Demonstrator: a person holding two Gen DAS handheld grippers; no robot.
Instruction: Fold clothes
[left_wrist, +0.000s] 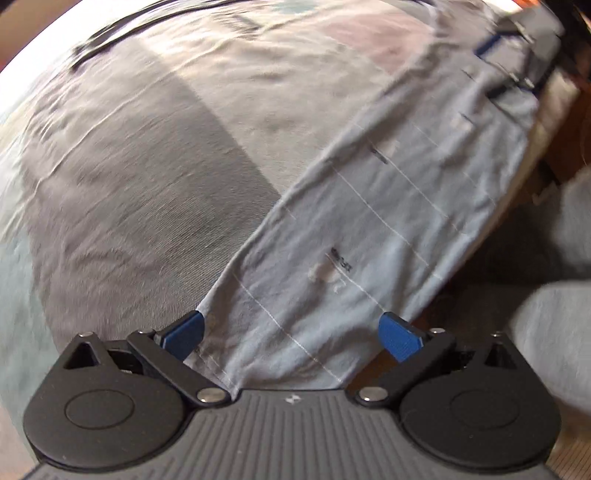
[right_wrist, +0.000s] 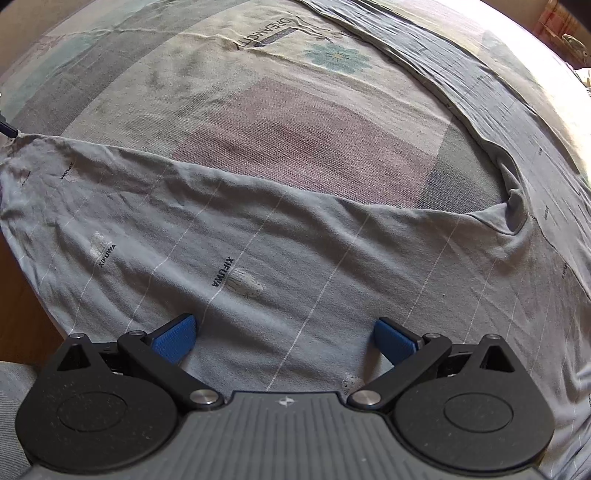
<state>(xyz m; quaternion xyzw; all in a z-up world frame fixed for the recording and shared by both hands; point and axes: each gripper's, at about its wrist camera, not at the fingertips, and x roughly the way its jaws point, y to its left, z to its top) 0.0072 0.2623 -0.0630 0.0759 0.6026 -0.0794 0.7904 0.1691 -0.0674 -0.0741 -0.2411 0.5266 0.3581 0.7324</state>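
Note:
Light blue trousers (right_wrist: 295, 236) with thin white lines and "XIFUWA" prints lie spread on a bed. One leg runs left to right along the near edge. The other leg (right_wrist: 461, 81) stretches away at the upper right. My right gripper (right_wrist: 284, 343) is open and hovers over the near leg, with cloth showing between its blue pads (right_wrist: 173, 341). My left gripper (left_wrist: 291, 334) is open at the hem of that leg (left_wrist: 369, 236), which lies between its fingers. The left wrist view is blurred by motion. A dark fingertip (right_wrist: 8, 128) shows at the hem's far corner.
The bed sheet (right_wrist: 295, 129) has pink, grey and cream patches, a green flower and printed lettering. Brown floor (right_wrist: 22, 295) lies beside the bed edge. A grey-clad leg of a person (left_wrist: 554, 314) is at the right. A black cord (left_wrist: 110, 33) lies far on the bed.

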